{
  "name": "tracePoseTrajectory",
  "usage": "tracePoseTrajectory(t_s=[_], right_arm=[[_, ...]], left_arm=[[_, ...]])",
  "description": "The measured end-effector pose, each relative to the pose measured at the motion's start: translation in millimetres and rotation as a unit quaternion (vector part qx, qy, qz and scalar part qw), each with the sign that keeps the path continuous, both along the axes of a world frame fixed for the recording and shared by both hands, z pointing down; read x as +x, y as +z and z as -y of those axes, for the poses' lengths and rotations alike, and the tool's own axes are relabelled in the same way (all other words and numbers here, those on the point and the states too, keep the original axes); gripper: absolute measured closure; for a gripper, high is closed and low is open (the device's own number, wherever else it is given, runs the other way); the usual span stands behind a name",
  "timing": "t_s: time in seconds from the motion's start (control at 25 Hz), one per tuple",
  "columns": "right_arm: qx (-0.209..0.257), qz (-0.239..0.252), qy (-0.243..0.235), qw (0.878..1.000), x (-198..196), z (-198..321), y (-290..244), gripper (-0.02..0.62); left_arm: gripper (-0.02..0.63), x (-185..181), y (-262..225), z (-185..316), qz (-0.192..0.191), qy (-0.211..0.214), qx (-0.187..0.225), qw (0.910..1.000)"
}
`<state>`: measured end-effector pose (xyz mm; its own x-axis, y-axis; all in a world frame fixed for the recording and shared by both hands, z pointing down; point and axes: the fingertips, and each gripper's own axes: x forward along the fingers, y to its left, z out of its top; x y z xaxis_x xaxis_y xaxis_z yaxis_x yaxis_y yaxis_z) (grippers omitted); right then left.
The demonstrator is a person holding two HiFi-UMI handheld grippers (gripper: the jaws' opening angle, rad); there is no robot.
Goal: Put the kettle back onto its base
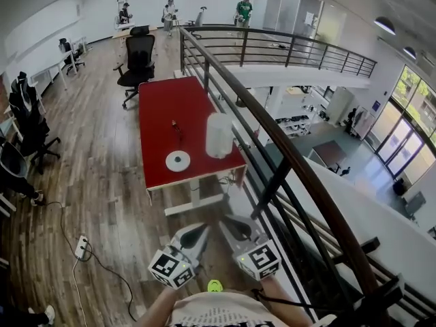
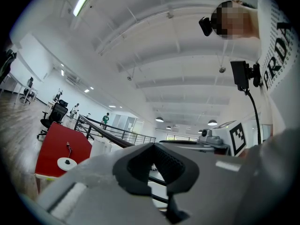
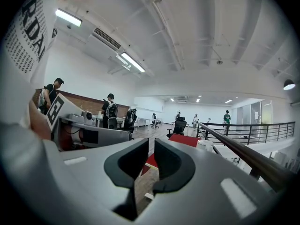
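In the head view a white kettle (image 1: 219, 135) stands upright near the right edge of a red table (image 1: 170, 107). Its round white base (image 1: 178, 161) lies to the kettle's left, near the table's front edge, with a thin cable running back from it. Both grippers hang low in front of me, well short of the table. My left gripper (image 1: 199, 232) (image 2: 152, 146) is shut with nothing in it. My right gripper (image 1: 228, 225) (image 3: 151, 143) shows a narrow empty gap between its jaws. The left gripper view catches the kettle (image 2: 101, 147) and base (image 2: 67, 162) far off.
A dark metal railing (image 1: 272, 142) runs along the table's right side, with a drop to a lower floor beyond. A black office chair (image 1: 138, 63) stands at the table's far end. A power strip (image 1: 82, 246) and cable lie on the wooden floor to the left. More chairs (image 1: 24, 125) line the left wall.
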<state>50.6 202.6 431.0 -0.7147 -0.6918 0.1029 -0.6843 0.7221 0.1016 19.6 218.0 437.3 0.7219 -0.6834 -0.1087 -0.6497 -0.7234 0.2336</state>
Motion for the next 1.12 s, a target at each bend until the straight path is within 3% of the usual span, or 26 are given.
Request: tracePoseTrajectory(t_s=[0.64, 1.12], right_arm=[[-0.015, -0.014, -0.028, 0.999, 23, 27, 24, 0.563], [-0.029, -0.004, -0.028, 0.999, 3, 64, 24, 0.563]], left_arm=[[0.614, 32, 18, 31, 0.003, -0.014, -0.003, 0.9999], [0.614, 8, 16, 70, 0.019, -0.027, 0.001, 0.9995]])
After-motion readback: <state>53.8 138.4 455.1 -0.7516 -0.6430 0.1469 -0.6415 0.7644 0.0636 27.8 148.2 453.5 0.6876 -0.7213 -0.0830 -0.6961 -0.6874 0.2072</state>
